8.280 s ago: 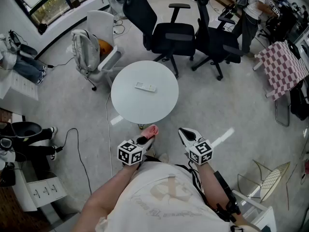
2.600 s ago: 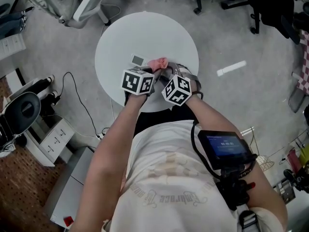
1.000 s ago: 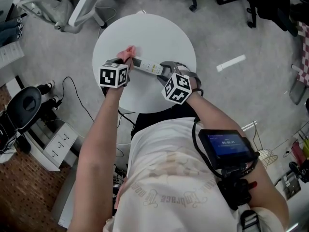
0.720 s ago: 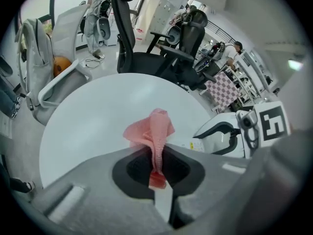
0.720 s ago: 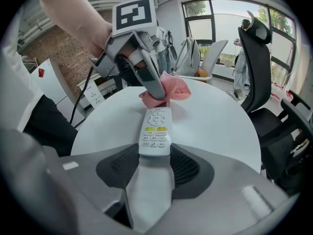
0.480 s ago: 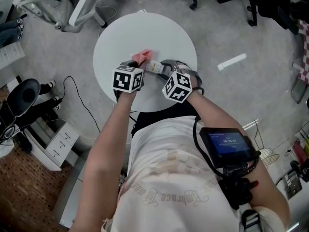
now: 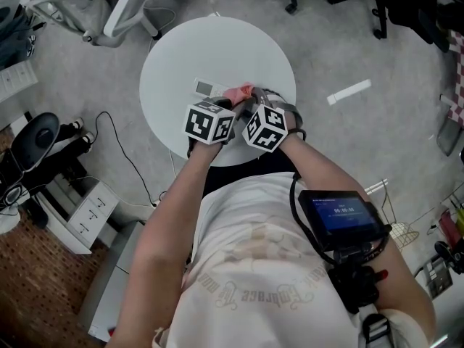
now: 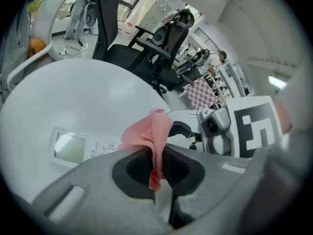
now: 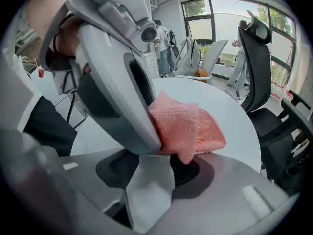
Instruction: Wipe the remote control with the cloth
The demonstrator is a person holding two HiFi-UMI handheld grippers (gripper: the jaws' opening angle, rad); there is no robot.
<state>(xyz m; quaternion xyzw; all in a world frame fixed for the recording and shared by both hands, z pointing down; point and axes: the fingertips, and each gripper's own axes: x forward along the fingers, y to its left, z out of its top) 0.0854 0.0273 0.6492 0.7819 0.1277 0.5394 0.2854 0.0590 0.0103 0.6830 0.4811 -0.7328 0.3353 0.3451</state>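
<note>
A white remote control (image 7: 206, 88) with a small screen is over the round white table (image 7: 217, 46). My right gripper (image 7: 255, 104) is shut on its right end; the white body shows between the pads (image 9: 149, 182). My left gripper (image 7: 230, 103) is shut on a pink cloth (image 7: 239, 93), pinched between its pads (image 8: 155, 156). The cloth (image 9: 188, 126) is pressed on the remote right in front of the right gripper's jaws. The two grippers nearly touch. The remote's screen end (image 8: 73, 148) sticks out to the left; its middle is hidden under the cloth.
Black office chairs (image 8: 142, 38) stand beyond the table's far side, and a white chair (image 7: 123, 6) at the upper left. Cables and a power strip (image 7: 87, 209) lie on the floor to the left. A screen device (image 7: 339, 216) is strapped to the person's right forearm.
My left gripper has slid the pink cloth along the remote from its left end to right beside the right gripper. The right gripper and the remote have stayed in place.
</note>
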